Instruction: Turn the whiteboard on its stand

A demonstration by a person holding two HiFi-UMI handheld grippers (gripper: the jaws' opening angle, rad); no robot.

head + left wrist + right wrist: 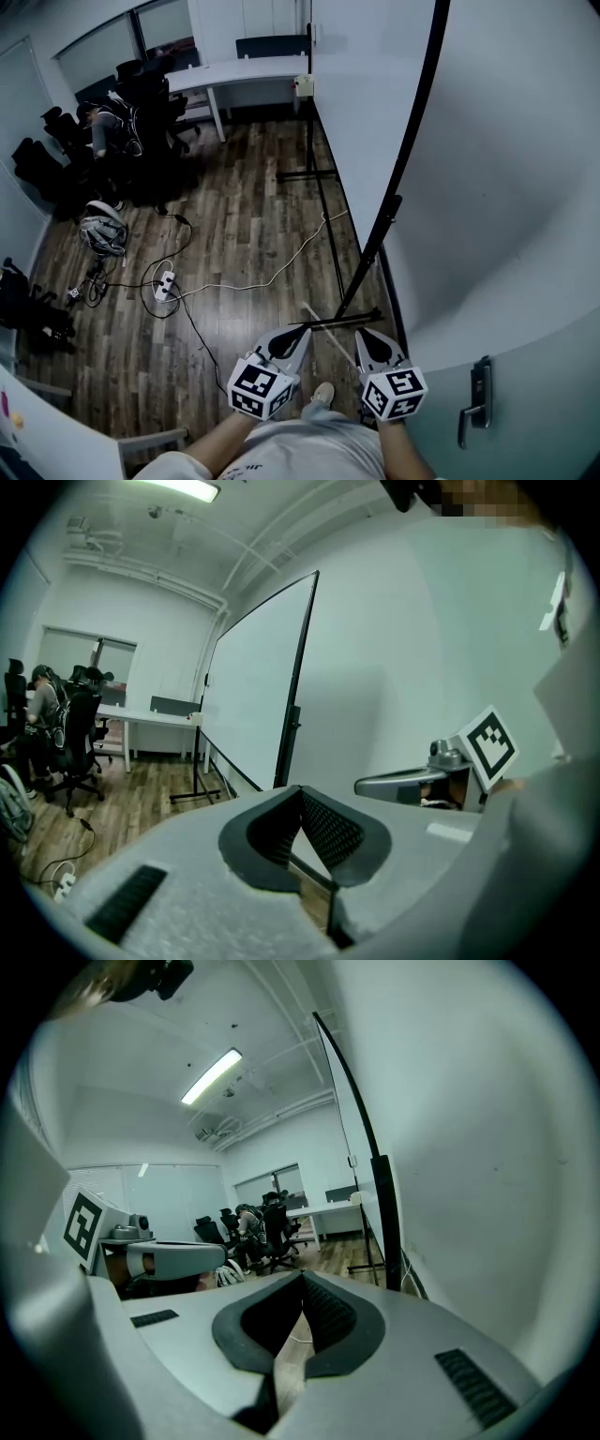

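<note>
Closest in, the left gripper [298,336] and right gripper [366,339] sit side by side, each with its jaws clenched tip to tip on nothing. Ahead, the whiteboard [366,112] stands upright on its black stand [323,174], close along the wall [506,187] and apart from both grippers.

The whiteboard [361,103] runs out of the head view's top edge, its upper frame unseen; the seated person [105,127] among the dark chairs [155,89] is too small to make out; the dark gear [28,309] on the floor [253,244] is cut by the left edge and unclear.
</note>
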